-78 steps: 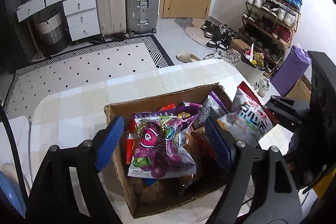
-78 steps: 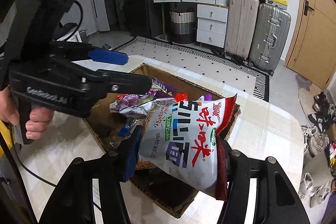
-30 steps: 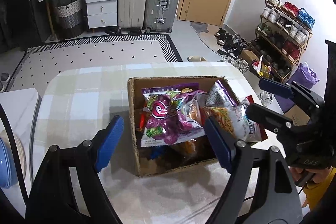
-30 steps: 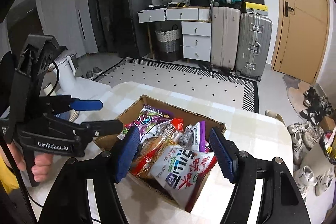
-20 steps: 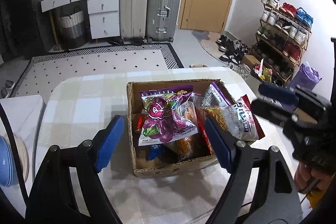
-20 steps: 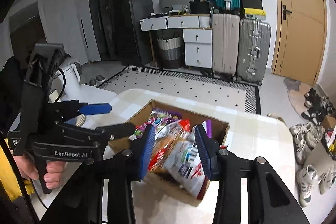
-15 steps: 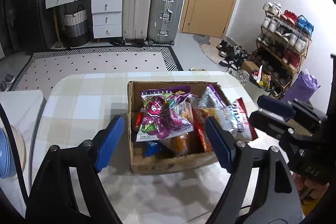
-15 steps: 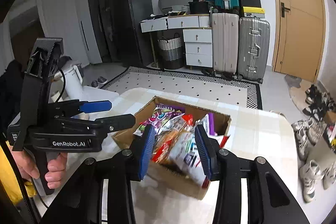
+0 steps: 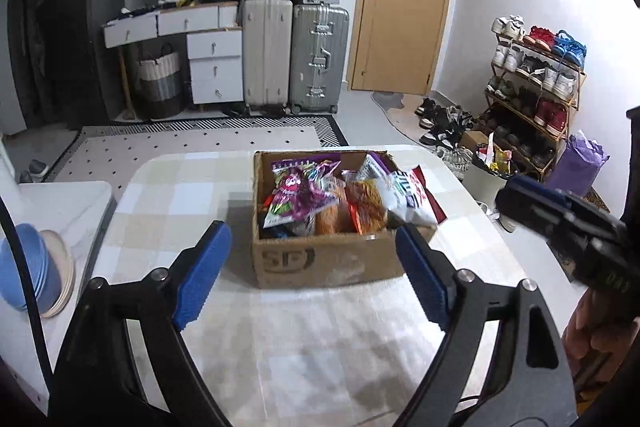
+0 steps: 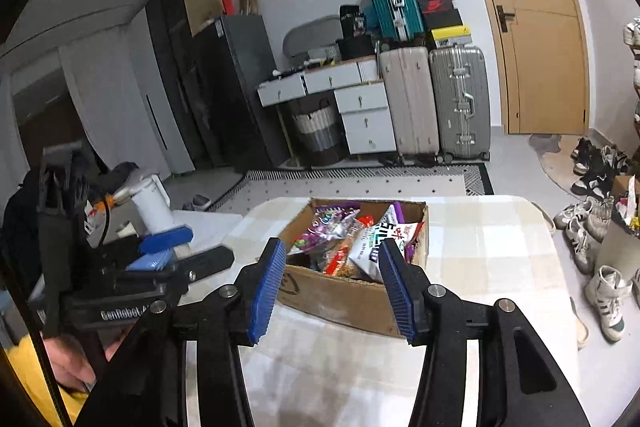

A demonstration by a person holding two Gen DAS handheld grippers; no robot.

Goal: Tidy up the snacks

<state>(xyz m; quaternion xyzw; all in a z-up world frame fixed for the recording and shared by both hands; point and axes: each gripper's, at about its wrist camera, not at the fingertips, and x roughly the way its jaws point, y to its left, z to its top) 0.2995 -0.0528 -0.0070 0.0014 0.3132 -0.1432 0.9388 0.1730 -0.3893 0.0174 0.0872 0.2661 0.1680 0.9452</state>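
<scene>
A brown cardboard box (image 9: 328, 261) (image 10: 340, 297) full of snack bags stands on the checked table (image 9: 280, 347). A purple bag (image 9: 298, 197) lies on top at the left, orange bags in the middle, and a white bag with red and blue print (image 9: 408, 195) (image 10: 370, 241) leans over the right edge. My left gripper (image 9: 312, 273) is open and empty, held back from the box's near side. My right gripper (image 10: 334, 287) is open and empty, also back from the box.
The right gripper's body (image 9: 568, 227) is at the right of the left wrist view. A stack of blue and beige bowls (image 9: 36, 267) sits on a white side table at the left. A white kettle (image 10: 152, 205) stands left. Suitcases, drawers and a shoe rack line the room.
The right gripper let go of the white snack bag, which now rests in the box. Both grippers pulled back and up from the box; the right jaws narrowed somewhat.
</scene>
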